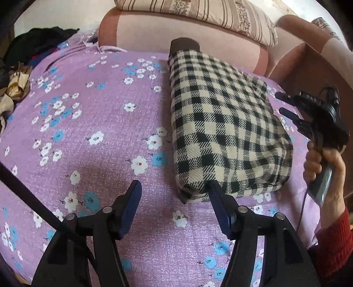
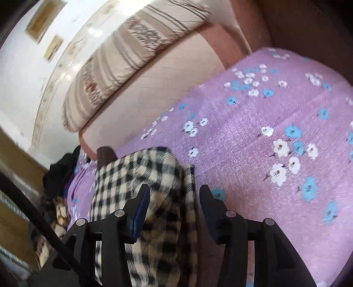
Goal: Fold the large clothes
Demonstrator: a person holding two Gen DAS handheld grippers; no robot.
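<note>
Black-and-cream checked cloth, the folded garment, lies as a thick oblong bundle in the centre right of the left wrist view, on a purple bedspread printed with white and blue flowers. A brown cuff or collar pokes out at its far end, near the pink headboard in the upper middle, where a striped pillow rests on top.

At the bottom of that view the left gripper stands wide open, holding nothing; its right fingertip touches the near edge of the bundle. At the right edge, the right gripper hovers just beside the bundle, jaws apart and empty, held by a hand in a red sleeve.

The blurred right wrist view shows its open fingers over the checked cloth. A heap of dark clothes sits upper left.
</note>
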